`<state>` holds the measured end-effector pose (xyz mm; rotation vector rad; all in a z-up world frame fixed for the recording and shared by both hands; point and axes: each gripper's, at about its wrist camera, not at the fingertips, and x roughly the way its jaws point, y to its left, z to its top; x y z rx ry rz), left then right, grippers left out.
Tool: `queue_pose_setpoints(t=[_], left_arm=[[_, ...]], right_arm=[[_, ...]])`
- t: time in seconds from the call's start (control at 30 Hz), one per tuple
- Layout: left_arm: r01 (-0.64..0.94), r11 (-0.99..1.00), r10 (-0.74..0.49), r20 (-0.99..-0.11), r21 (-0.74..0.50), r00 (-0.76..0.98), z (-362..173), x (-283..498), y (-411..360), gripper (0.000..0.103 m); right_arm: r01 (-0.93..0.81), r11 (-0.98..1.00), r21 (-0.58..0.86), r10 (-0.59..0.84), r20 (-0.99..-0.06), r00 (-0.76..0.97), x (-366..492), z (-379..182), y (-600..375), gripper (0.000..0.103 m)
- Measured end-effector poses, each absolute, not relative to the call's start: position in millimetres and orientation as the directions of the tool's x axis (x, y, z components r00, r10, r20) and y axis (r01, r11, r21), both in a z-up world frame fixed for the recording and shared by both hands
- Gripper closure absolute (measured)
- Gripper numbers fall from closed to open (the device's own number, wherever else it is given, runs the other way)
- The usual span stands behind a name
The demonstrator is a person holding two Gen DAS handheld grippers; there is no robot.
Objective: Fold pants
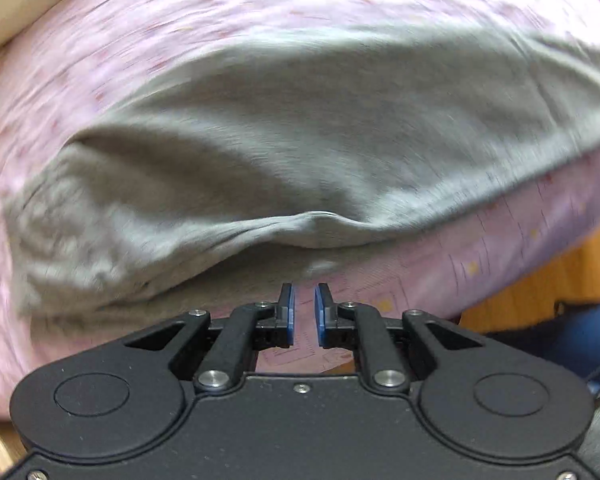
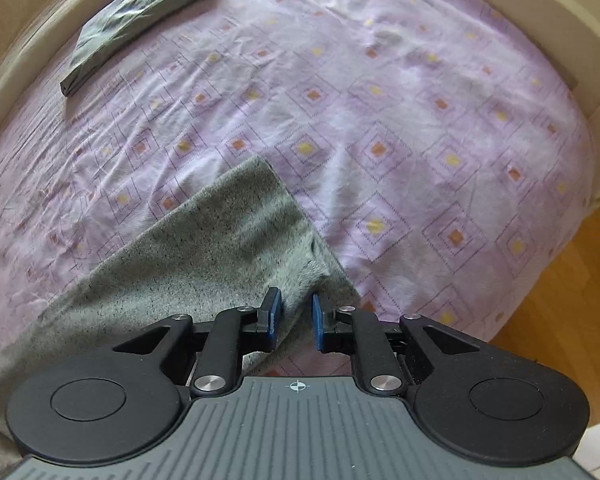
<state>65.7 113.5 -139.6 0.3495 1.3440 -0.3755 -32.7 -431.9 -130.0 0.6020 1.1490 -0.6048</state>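
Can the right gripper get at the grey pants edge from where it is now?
Probably yes: the right gripper is open, the grey pants edge already lies between its fingers, and nothing blocks it.

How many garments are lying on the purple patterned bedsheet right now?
2. The light grey fleece pants lie spread at the near edge, by both grippers. A dark grey folded garment sits at the far left corner by the bed frame. Others may lie outside the views.

both wrist views look down close over grey pants (image 1: 284, 152) on bedsheet (image 2: 380, 120).
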Motion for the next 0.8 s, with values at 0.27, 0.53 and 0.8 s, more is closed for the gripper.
queue_pose_setpoints(t=[0.27,0.53,0.8], left_arm=[[0.129,0.991,-0.054,-0.975,-0.026,0.214,-121.1,99.4,183.4,0.063],[0.109,0.993,-0.057,-0.975,-0.034,0.216,-132.7,143.1,231.6,0.054],[0.234,0.97,0.034,-0.992,0.062,0.122,-175.8,176.1,275.3,0.052]], right_arm=[[0.57,0.788,0.233,-0.041,-0.904,0.426,10.5,-105.5,-381.6,0.087],[0.327,0.857,0.398,0.254,-0.879,0.404,56.6,-118.0,-245.3,0.087],[0.265,0.791,0.552,0.495,-0.831,0.255,88.1,-147.8,-70.9,0.087]])
